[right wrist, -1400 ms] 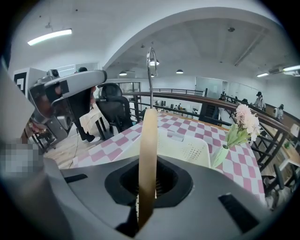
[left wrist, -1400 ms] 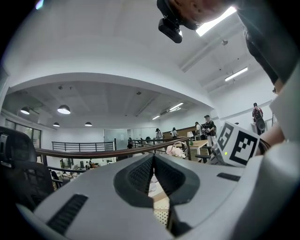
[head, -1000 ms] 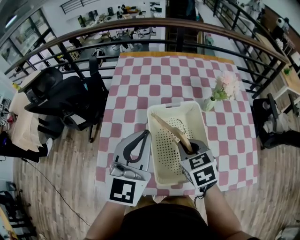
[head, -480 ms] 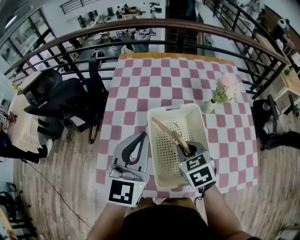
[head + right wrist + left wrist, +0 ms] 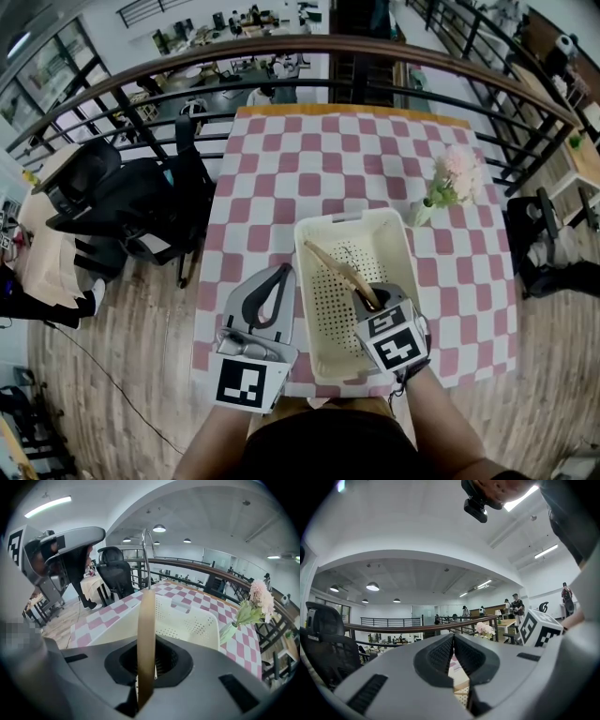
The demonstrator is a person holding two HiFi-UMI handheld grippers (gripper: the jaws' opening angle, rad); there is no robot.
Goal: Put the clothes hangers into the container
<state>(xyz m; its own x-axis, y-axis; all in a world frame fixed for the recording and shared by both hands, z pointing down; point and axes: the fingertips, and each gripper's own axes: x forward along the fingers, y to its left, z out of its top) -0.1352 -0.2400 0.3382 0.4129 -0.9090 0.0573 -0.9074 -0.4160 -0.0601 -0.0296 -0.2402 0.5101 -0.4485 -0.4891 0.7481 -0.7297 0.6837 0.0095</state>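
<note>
A wooden clothes hanger (image 5: 336, 267) with a metal hook (image 5: 146, 550) slants over the inside of the cream perforated container (image 5: 349, 217). My right gripper (image 5: 367, 302) is shut on the hanger's near end, at the container's front right part. In the right gripper view the hanger (image 5: 146, 620) stands edge-on between the jaws of that gripper (image 5: 146, 656), above the container (image 5: 187, 620). My left gripper (image 5: 284, 272) is shut with nothing in it, just left of the container by the table's front edge. Its jaws (image 5: 453, 641) meet tip to tip.
The table (image 5: 319, 169) wears a pink and white checked cloth. A small vase of pink flowers (image 5: 448, 183) stands beyond the container's right corner. A black office chair (image 5: 112, 197) sits left of the table, and a curved railing (image 5: 281, 52) runs behind it.
My right gripper has shifted slightly left and toward me, and the hanger's far end has sunk a little lower over the container. The left gripper has hardly moved.
</note>
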